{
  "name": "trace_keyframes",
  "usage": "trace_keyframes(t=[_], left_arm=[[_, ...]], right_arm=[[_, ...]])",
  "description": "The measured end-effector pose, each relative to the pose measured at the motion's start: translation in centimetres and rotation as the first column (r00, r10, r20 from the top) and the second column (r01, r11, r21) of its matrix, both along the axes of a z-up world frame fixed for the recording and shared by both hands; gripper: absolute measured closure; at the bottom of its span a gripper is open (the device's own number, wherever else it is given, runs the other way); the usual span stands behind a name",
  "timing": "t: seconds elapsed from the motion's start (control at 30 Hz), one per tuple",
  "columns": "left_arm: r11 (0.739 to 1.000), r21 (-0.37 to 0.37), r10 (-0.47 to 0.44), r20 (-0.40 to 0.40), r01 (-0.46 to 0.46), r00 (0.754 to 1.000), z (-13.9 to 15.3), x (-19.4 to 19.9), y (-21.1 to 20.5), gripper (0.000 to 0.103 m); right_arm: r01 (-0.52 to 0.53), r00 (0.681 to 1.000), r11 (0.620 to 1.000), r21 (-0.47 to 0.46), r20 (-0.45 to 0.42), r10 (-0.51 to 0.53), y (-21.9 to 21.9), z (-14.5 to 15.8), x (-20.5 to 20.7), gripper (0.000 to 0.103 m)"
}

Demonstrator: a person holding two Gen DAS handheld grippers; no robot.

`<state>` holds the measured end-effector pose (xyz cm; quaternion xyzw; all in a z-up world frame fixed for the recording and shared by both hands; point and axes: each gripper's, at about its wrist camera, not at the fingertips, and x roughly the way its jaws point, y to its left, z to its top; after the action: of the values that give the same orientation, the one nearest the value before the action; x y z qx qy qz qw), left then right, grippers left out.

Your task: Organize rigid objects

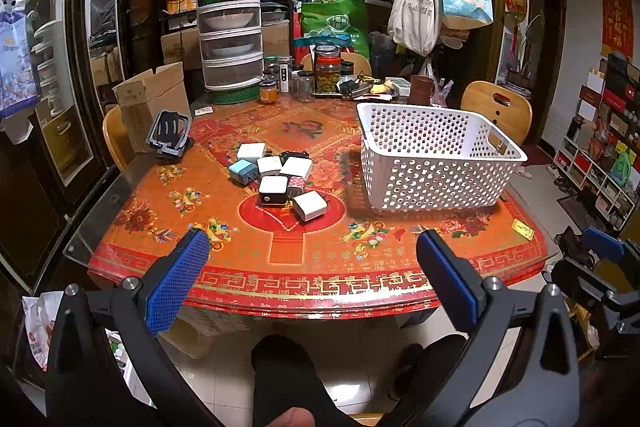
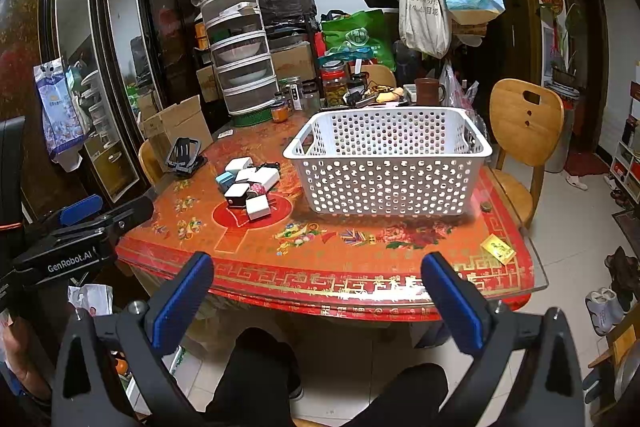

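Several small charger blocks (image 1: pixel 280 175), mostly white with one light blue and one black-trimmed, lie in a heap at the middle of the red patterned table (image 1: pixel 312 267). The heap (image 2: pixel 250 187) shows left of centre in the right wrist view. A white perforated basket (image 1: pixel 436 163) stands to its right, seemingly empty (image 2: pixel 388 163). My left gripper (image 1: pixel 314 251) hangs open over the table's near edge, nothing between its blue pads. My right gripper (image 2: pixel 318 275) is open too, short of the table's near edge. Each gripper appears at the other view's side: the right gripper (image 1: pixel 600 259), the left gripper (image 2: pixel 80 231).
A black phone stand (image 1: pixel 170 137) sits at the table's left. Jars (image 1: pixel 326 69), a stacked food cover (image 1: pixel 230 27) and clutter fill the back. Wooden chairs (image 2: pixel 524 131) stand at the right and far side. A small yellow card (image 2: pixel 498 249) lies near the front right corner. The person's dark-trousered legs (image 2: pixel 256 379) are below.
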<state>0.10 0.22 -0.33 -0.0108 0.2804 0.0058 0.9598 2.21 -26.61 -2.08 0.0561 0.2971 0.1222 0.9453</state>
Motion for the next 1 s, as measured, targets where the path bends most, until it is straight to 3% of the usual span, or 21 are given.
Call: trace_keyframes(t=[1.0], left_arm=[[1.000, -0.021, 0.006, -0.017, -0.007, 1.000, -0.69, 0.78, 0.44, 0.001]], right_arm=[[0.000, 1.000, 1.000, -0.001, -0.003, 0.000, 0.15, -0.04, -0.01, 0.000]])
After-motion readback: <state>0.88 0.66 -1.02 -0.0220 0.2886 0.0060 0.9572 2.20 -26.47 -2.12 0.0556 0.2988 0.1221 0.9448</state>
